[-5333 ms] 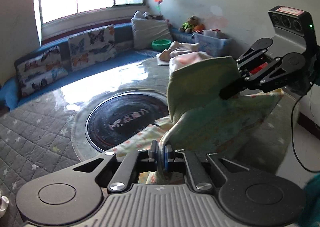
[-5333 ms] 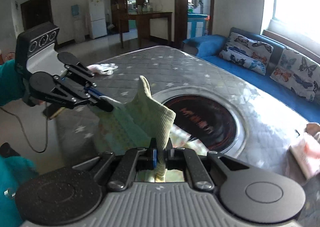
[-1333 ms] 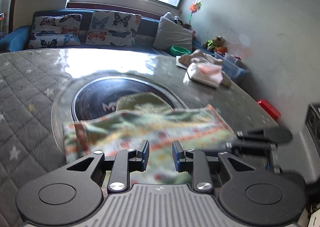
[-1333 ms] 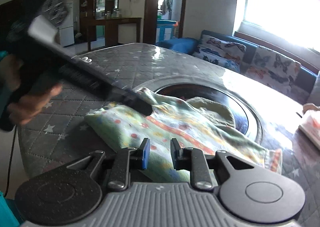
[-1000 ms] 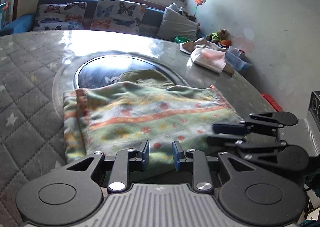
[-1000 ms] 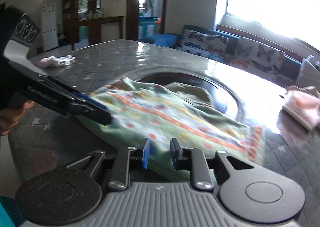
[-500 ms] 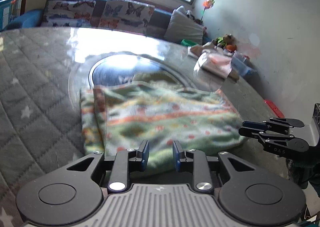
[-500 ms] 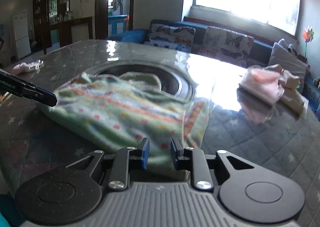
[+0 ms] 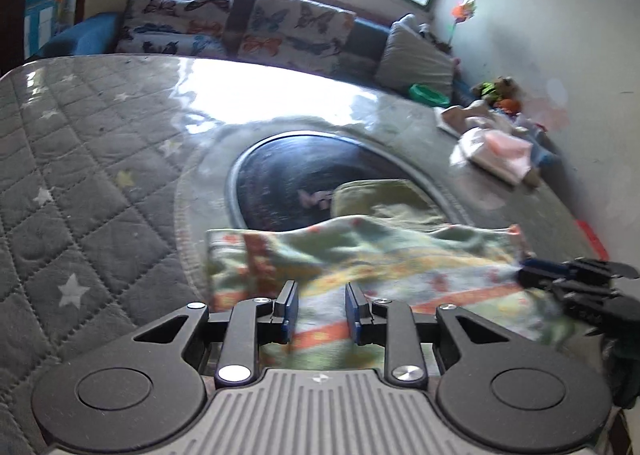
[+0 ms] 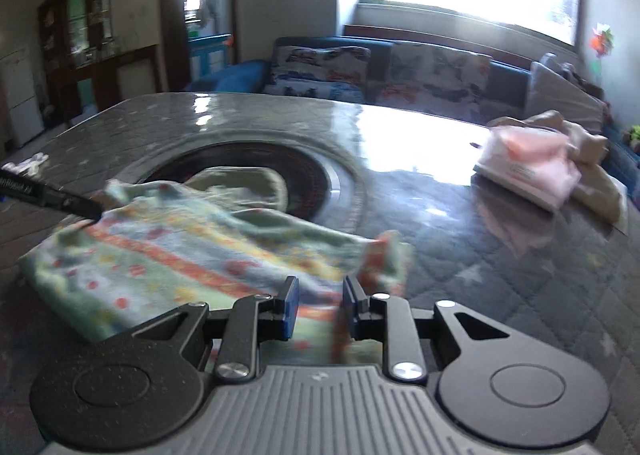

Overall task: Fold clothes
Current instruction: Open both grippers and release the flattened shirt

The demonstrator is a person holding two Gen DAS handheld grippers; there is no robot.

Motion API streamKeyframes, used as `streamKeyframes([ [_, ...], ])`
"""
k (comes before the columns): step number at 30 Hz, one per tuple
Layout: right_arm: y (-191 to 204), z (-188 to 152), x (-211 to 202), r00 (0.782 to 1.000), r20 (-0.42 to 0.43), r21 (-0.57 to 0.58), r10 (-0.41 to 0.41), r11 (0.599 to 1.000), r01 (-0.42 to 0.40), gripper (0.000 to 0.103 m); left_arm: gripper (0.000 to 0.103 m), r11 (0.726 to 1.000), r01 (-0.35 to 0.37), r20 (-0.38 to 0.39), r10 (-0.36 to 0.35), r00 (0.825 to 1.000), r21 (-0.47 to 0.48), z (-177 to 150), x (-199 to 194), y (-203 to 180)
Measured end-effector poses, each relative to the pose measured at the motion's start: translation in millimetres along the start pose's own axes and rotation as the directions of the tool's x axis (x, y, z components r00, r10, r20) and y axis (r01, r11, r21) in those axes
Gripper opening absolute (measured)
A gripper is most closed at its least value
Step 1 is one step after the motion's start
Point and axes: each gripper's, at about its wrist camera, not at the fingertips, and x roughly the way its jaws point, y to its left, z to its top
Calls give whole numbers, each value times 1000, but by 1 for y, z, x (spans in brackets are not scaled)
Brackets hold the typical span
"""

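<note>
The patterned garment (image 9: 400, 263) lies folded on the quilted table (image 9: 80, 183), partly over the dark round inset (image 9: 288, 175). Left gripper (image 9: 318, 311) — jaws apart, above the cloth's near edge. Right gripper (image 10: 318, 309) — jaws apart, empty, at the opposite end.

From the left wrist we look low across the quilted table (image 9: 84, 191) toward the window wall, close over the patterned garment (image 9: 400, 267). From the right wrist we face the same sofa (image 10: 400, 67) from the garment's other end. Both views share the garment (image 10: 192, 247), dark disc (image 9: 288, 175) and pink pile (image 10: 528, 163).
</note>
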Motion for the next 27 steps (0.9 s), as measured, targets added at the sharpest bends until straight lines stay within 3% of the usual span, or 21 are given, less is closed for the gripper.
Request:
streamKeyframes([
  [6, -12, 13, 1, 1000, 24, 30, -3, 1000, 2, 24, 29, 1000, 27, 11, -27, 1000, 8, 7, -1, -4],
  [16, -26, 15, 27, 1000, -10, 104, -22, 994, 23, 23, 30, 1000, 19, -16, -19, 1000, -20, 14, 14, 6],
  [21, -21, 23, 29, 1000, -4, 76, -6, 997, 6, 24, 31, 1000, 11, -5, -11, 1000, -1, 19, 16, 0],
  [27, -22, 22, 34, 1000, -11, 76, -20, 997, 20, 27, 31, 998, 10, -8, -11, 1000, -58, 22, 20, 12],
])
